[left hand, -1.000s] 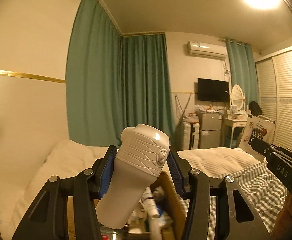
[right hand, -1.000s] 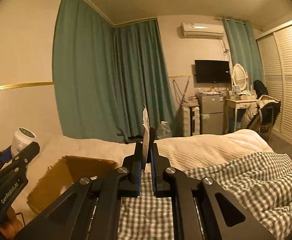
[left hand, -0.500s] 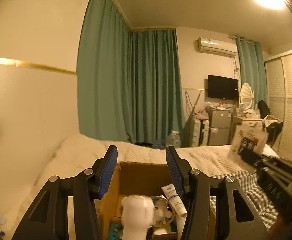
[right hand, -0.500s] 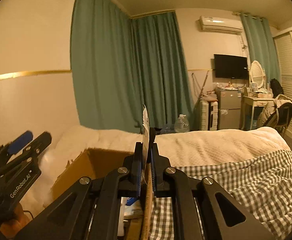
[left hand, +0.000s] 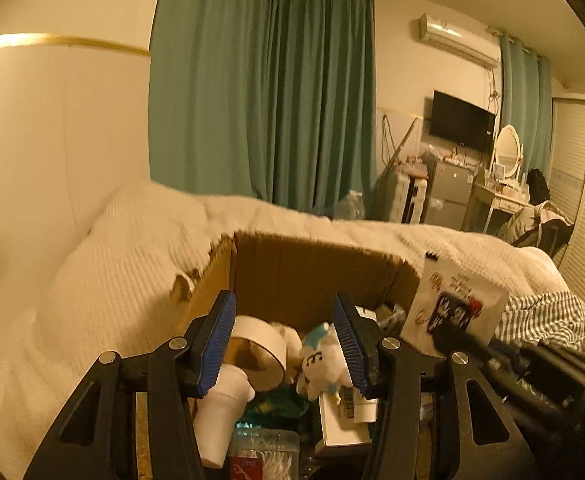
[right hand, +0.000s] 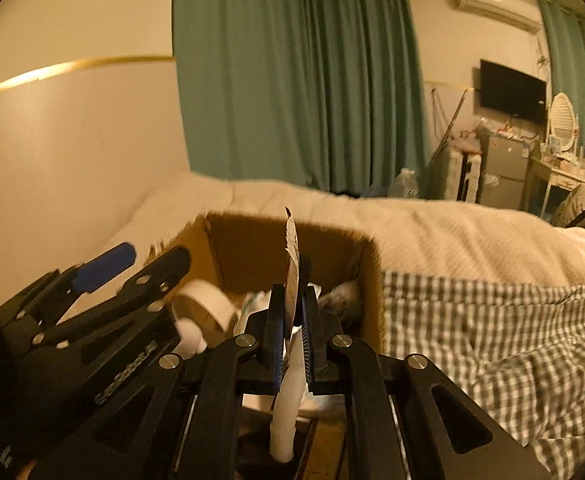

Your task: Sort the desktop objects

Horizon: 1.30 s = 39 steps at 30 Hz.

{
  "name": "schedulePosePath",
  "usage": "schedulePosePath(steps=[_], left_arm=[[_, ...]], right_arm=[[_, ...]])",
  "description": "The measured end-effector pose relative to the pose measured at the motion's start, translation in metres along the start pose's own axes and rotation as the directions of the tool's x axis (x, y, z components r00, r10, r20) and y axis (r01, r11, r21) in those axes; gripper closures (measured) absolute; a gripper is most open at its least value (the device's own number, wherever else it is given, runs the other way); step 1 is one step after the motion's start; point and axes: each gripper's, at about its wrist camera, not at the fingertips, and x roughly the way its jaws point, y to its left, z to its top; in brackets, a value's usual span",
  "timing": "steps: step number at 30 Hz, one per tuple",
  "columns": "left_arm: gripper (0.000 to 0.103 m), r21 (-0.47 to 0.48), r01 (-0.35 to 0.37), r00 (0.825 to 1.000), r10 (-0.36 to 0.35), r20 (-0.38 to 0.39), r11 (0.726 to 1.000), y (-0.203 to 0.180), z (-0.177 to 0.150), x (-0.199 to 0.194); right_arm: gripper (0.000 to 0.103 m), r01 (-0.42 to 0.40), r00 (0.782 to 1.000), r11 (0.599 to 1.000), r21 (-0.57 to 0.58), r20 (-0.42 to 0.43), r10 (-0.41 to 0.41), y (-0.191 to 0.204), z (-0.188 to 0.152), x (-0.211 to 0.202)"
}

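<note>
A brown cardboard box (left hand: 316, 268) stands on the bed and holds several objects. My left gripper (left hand: 286, 342) is open and empty above it. Below it in the box lie the white bottle (left hand: 222, 412), a roll of white tape (left hand: 258, 340) and a small white plush toy (left hand: 324, 360). My right gripper (right hand: 294, 312) is shut on a flat printed packet (right hand: 292, 264), seen edge-on over the box (right hand: 288, 232). The packet (left hand: 454, 304) also shows in the left wrist view at the box's right rim.
A white knitted blanket (left hand: 124, 264) covers the bed left of the box. A checked duvet (right hand: 492, 340) lies to the right. Teal curtains (left hand: 260, 92), a TV, a small fridge and a dressing table stand at the far wall.
My left gripper opened and let go of the white bottle, which dropped into the box. Both grippers tilted down toward the box; the right one carried the packet over it.
</note>
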Motion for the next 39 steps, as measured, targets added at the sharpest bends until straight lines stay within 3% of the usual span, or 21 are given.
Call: schedulePosePath(steps=[6,9,11,15,19,21,25,31,35,39], left_arm=[[0.05,0.005,-0.013,1.0,0.014,-0.026,1.0,-0.002,-0.005,0.004],[0.048,0.004,-0.018,1.0,0.018,-0.02,1.0,0.0,-0.002,-0.001],[0.044,-0.015,0.001,1.0,-0.001,-0.018,1.0,0.005,0.003,-0.007],[0.037,-0.021,-0.027,0.999,0.027,0.021,0.999,0.009,0.013,-0.025],[0.031,-0.044,-0.038,0.997,0.041,0.071,0.998,0.013,0.023,-0.05],[0.025,-0.055,-0.04,0.994,0.045,0.096,0.998,0.016,0.028,-0.062],[0.014,-0.063,-0.082,0.984,0.091,0.151,0.995,0.019,0.036,-0.085],[0.001,-0.088,-0.095,0.966,0.114,0.232,0.992,0.014,0.046,-0.121],[0.0,-0.066,-0.092,0.954,0.107,0.278,0.994,0.0,0.05,-0.143],[0.0,-0.045,-0.093,0.94,0.103,0.325,0.995,-0.022,0.052,-0.166]], right_arm=[[0.094,0.0,0.999,1.0,-0.007,-0.038,-0.001,-0.001,-0.009,0.011],[0.083,0.013,0.999,1.0,-0.017,-0.041,-0.014,-0.004,-0.007,0.011],[0.066,0.011,1.0,1.0,-0.012,-0.029,-0.011,-0.008,-0.002,0.008],[0.063,0.003,1.0,1.0,-0.014,0.015,-0.003,-0.011,0.004,-0.005],[0.041,0.014,0.997,1.0,-0.016,0.078,-0.013,-0.012,0.01,-0.024],[0.041,0.019,0.993,1.0,-0.012,0.115,-0.017,-0.014,0.014,-0.036],[0.038,0.039,0.981,0.999,-0.009,0.19,-0.037,-0.018,0.023,-0.06],[0.014,0.035,0.951,0.999,-0.012,0.309,-0.03,-0.029,0.032,-0.102],[0.0,0.017,0.928,1.0,-0.004,0.373,-0.014,-0.042,0.036,-0.131],[0.0,0.037,0.918,0.999,0.001,0.395,-0.035,-0.057,0.039,-0.153]])
